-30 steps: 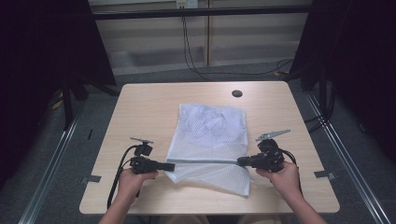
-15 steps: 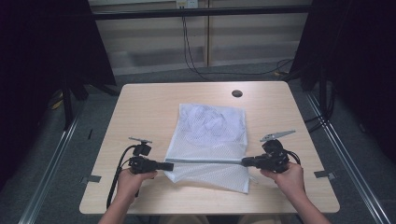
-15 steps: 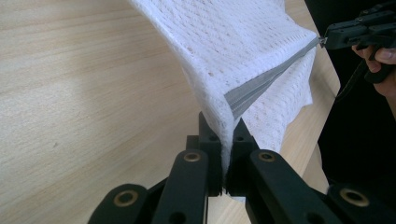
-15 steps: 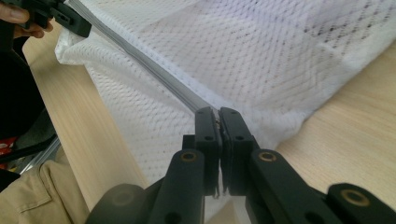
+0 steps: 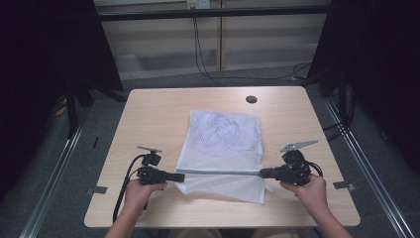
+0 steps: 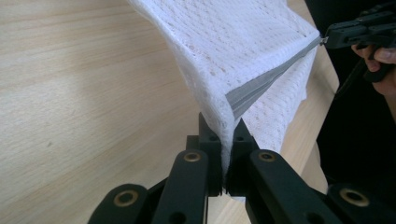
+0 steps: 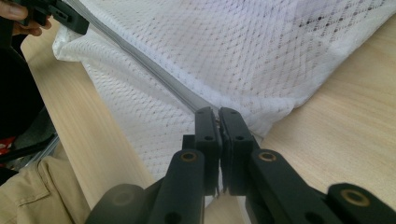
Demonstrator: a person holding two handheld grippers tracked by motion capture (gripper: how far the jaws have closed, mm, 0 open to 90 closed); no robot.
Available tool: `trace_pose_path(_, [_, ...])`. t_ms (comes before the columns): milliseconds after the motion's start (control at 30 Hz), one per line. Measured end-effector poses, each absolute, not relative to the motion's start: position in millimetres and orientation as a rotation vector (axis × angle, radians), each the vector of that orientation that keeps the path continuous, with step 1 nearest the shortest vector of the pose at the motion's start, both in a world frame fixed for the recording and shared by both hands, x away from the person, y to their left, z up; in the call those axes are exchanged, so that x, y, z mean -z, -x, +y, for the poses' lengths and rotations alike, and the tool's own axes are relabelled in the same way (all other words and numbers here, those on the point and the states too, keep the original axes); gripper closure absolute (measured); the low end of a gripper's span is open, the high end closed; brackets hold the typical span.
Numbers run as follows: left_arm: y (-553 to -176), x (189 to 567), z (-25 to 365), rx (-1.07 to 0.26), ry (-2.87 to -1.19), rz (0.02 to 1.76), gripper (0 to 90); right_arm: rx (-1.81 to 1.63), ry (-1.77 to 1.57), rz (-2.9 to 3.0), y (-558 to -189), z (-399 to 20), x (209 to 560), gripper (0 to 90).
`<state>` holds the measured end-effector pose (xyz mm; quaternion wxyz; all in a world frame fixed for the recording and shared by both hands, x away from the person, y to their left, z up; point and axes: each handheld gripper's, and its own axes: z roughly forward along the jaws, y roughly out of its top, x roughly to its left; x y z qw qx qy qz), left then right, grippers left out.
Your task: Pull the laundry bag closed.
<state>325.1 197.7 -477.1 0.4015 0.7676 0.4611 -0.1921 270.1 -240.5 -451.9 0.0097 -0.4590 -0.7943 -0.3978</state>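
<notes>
Mesh bag (image 5: pixel 220 148) lies mid-table (image 5: pixel 148 114), its grey zipper (image 5: pixel 223 172) stretched taut between the grippers. Left gripper (image 5: pixel 179 176) and right gripper (image 5: pixel 263 173) are both clamped tight on opposite zipper ends. Step looks like tensioning the zipper line; next likely calls for sliding the pull along while the far end stays anchored.
</notes>
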Motion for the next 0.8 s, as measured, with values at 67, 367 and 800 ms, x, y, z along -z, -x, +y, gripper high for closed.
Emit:
trace_pose_path(67, [-325, 477, 199, 0.484, -1.941, 1.167, 88.6, 1.250, 1.444, -2.465, -269, -243, 452, 87.2])
trace_pose_path(367, [-324, 478, 197, 0.489, -1.944, 1.165, 88.6, 1.254, 1.458, -2.451, -269, -249, 455, 87.3])
trace_pose_path(800, [-314, 471, 205, 0.306, -1.921, 1.065, 45.7, 1.268, 1.455, -2.464, -266, -252, 456, 83.0])
